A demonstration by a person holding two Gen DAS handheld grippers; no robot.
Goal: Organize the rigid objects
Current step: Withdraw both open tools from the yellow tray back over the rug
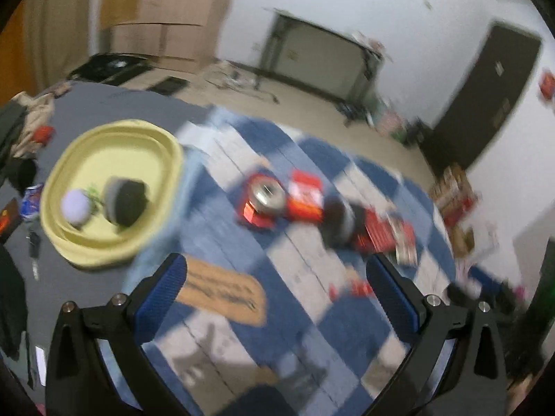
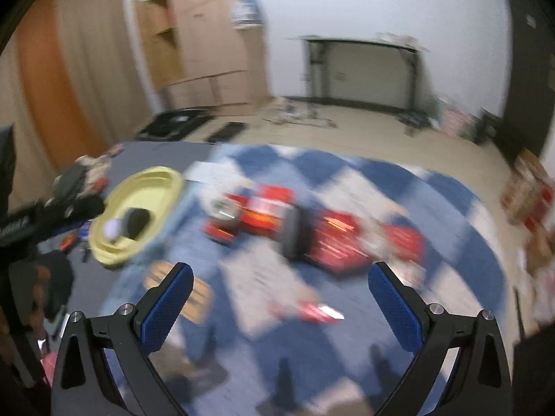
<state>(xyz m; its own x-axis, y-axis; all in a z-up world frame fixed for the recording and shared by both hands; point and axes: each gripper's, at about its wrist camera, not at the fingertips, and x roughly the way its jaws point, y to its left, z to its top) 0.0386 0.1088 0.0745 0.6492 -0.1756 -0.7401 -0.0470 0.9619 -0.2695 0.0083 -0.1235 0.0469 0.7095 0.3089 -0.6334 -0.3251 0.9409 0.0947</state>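
Both views are blurred. The left gripper (image 1: 277, 277) and right gripper (image 2: 281, 277) hang spread wide and empty above the blue checkered cloth (image 1: 312, 319). Red boxes (image 1: 305, 196) and a can (image 1: 267, 195) lie mid-cloth; the yellow basin (image 1: 166, 149), far left, holds two round objects.

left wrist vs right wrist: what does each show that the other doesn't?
Left wrist only: small dark clutter on the grey surface left of the yellow basin, and a green sprig beside the pale ball inside it.

Right wrist only: the other gripper's black body at the left edge, and the orange curtain.

Both: the basin holding the ball and a dark round object, the blue-and-white checkered cloth, the red boxes with a can, and each view's own gripper, left and right, open and empty. Both views are motion-blurred.
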